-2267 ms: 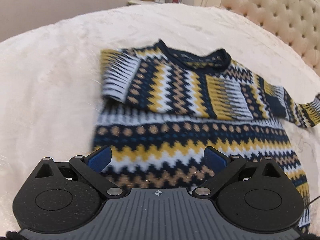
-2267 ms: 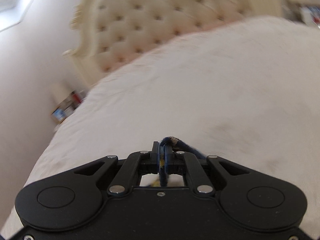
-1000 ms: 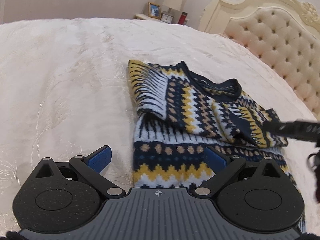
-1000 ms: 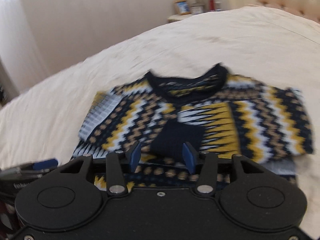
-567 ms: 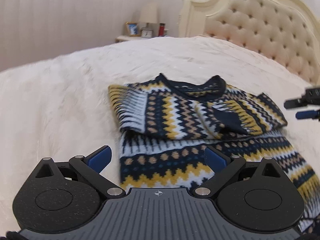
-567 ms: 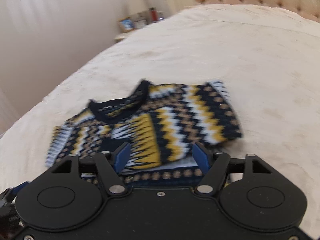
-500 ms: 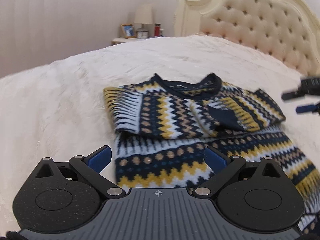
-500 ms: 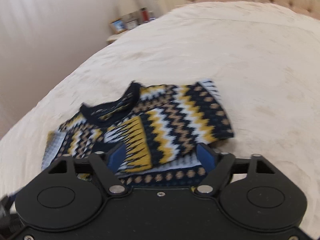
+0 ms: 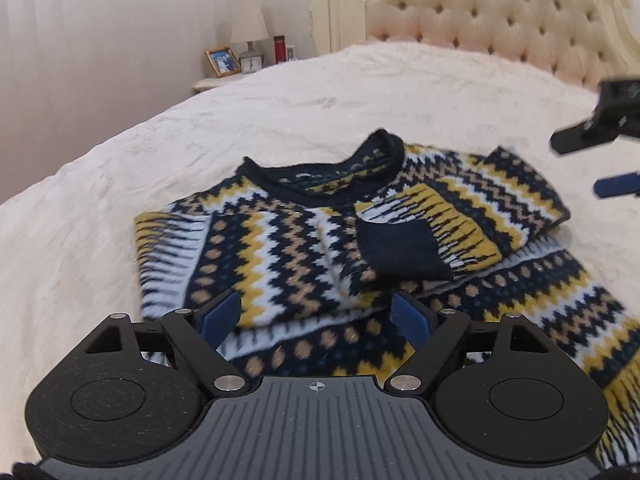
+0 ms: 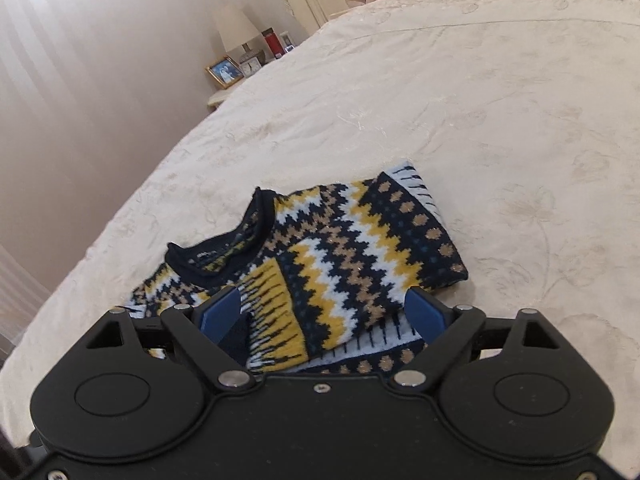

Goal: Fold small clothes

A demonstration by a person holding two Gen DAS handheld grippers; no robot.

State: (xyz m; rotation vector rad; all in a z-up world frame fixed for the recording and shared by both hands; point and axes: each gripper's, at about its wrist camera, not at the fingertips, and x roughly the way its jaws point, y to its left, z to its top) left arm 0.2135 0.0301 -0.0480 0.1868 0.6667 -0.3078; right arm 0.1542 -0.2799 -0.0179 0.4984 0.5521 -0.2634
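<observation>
Sweater (image 9: 352, 248) spread on the cream bedspread (image 9: 80, 240) just ahead of both tongs, sleeves folded across the chest, dark cuff on top. Left gripper (image 9: 318, 316) closing and right gripper (image 10: 322, 314) opening, each wide and empty above the knit. Nightstand (image 10: 218, 98) with lamp (image 10: 236, 28) and picture frame (image 10: 225, 71) well beyond; only the left view catches the tufted headboard (image 9: 500, 20) in full and the right tongs' fingers (image 9: 616, 184).

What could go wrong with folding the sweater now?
The sleeves lie loosely folded across the sweater; the dark cuff just rests on top, so lifting the hem might let them slide apart. The left gripper is closing with only loose knit below it, so it may pinch one layer or miss. The collar stands bunched, so the fold could end up lumpy.
</observation>
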